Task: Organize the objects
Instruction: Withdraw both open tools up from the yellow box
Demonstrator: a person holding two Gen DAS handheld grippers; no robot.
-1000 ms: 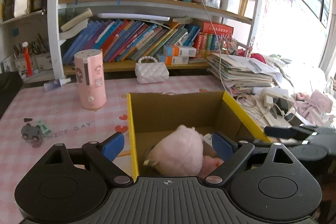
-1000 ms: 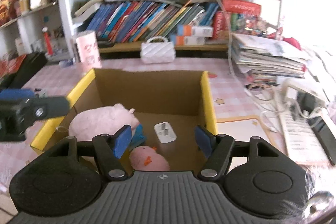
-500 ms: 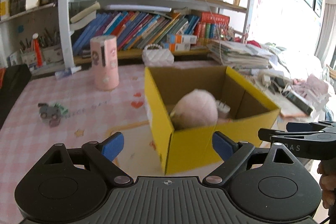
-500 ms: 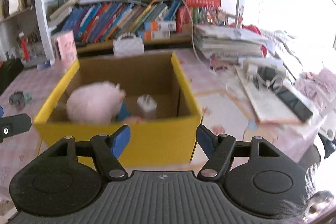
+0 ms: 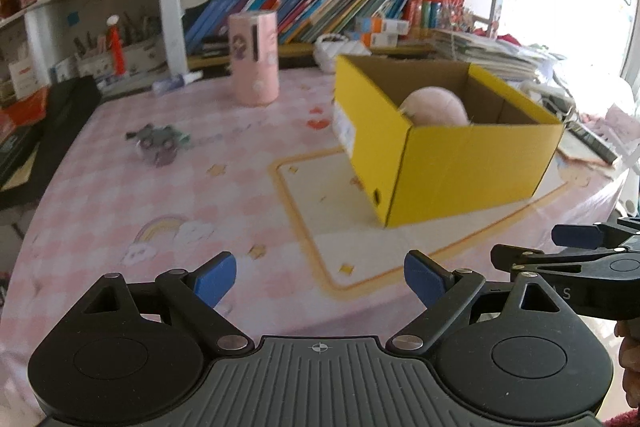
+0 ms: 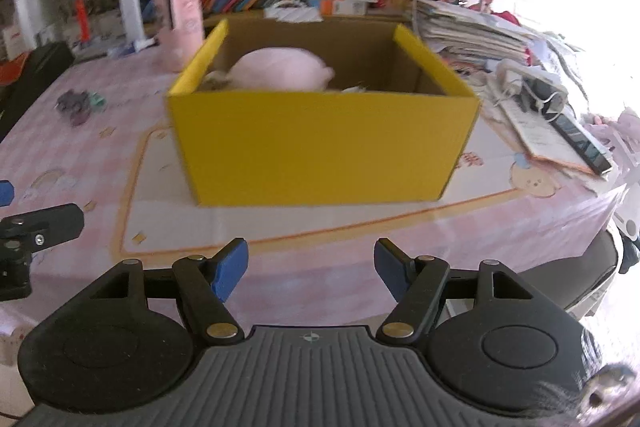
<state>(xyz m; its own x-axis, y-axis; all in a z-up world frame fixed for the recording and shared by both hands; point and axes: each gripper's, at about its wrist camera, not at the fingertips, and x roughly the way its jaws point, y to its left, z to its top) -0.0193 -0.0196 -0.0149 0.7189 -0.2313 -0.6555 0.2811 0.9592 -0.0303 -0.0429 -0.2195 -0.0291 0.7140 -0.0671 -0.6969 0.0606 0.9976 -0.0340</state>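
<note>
Both the left gripper [image 5: 320, 277] and right gripper [image 6: 311, 269] hung spread and empty at frame bottom, the pink plush [image 6: 280, 73] boxed in the yellow box [image 6: 324, 143] mid-frame, so fetching the toy car [image 5: 158, 143] at centre-left looked next.

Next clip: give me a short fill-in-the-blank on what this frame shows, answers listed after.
1. The pink plush toy lies inside the ____ cardboard box.
2. The left gripper and the right gripper both have their jaws ____.
3. The small toy car sits on the tablecloth, ____ the box.

Answers: yellow; open; outside
</note>
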